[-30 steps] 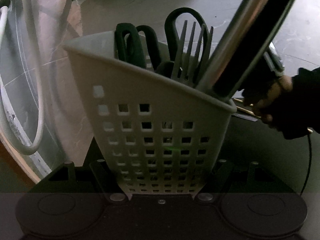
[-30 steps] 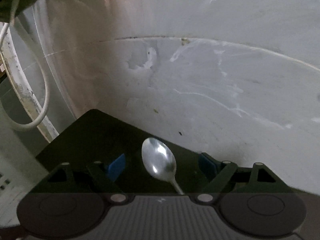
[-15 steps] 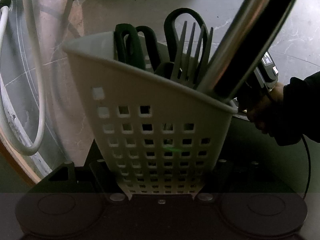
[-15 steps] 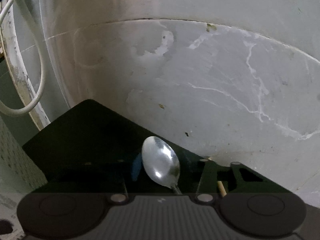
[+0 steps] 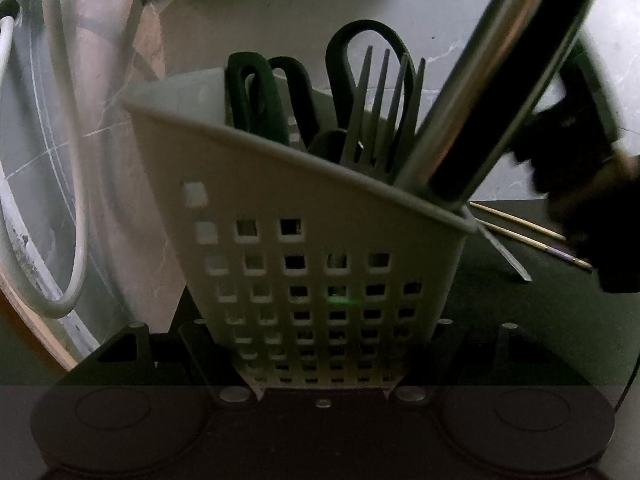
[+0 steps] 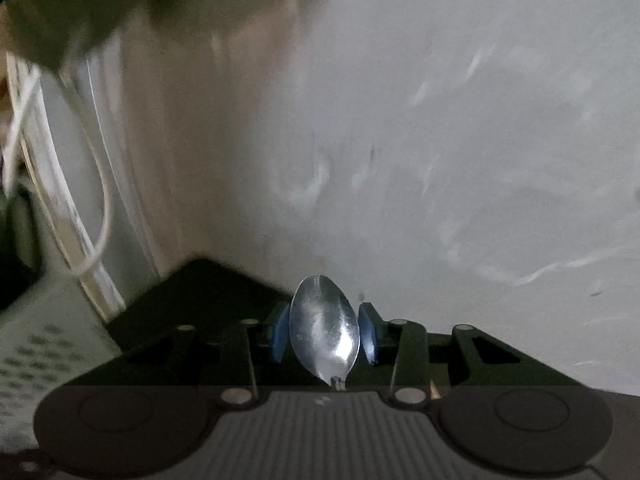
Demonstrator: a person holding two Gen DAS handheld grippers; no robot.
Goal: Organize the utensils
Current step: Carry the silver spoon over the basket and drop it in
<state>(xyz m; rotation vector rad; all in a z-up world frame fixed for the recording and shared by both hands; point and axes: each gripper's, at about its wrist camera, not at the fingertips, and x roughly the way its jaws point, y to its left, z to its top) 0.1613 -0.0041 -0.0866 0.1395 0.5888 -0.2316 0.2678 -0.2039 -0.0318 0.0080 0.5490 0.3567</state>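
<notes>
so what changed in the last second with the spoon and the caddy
The right gripper closed: its blue pads, wide apart a second ago, now sit against the spoon, which has come off the dark mat. The right hand moved. The left gripper is unchanged, still clamped on the white caddy holding fork and scissors.

White perforated caddy [image 5: 304,240] tilted, holding fork [image 5: 380,112], black-handled tools [image 5: 256,100]. Shiny spoon [image 6: 324,328] bowl up between blue pads [image 6: 280,334]. Chopsticks [image 5: 520,226] on dark tabletop.

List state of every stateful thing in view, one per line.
left tongs: shut on caddy
caddy: tilted, holds utensils
fork: in caddy, tines up
scissors: in caddy, handles up
right tongs: shut on spoon
spoon: gripped, bowl forward
chopsticks: lying on dark mat
</notes>
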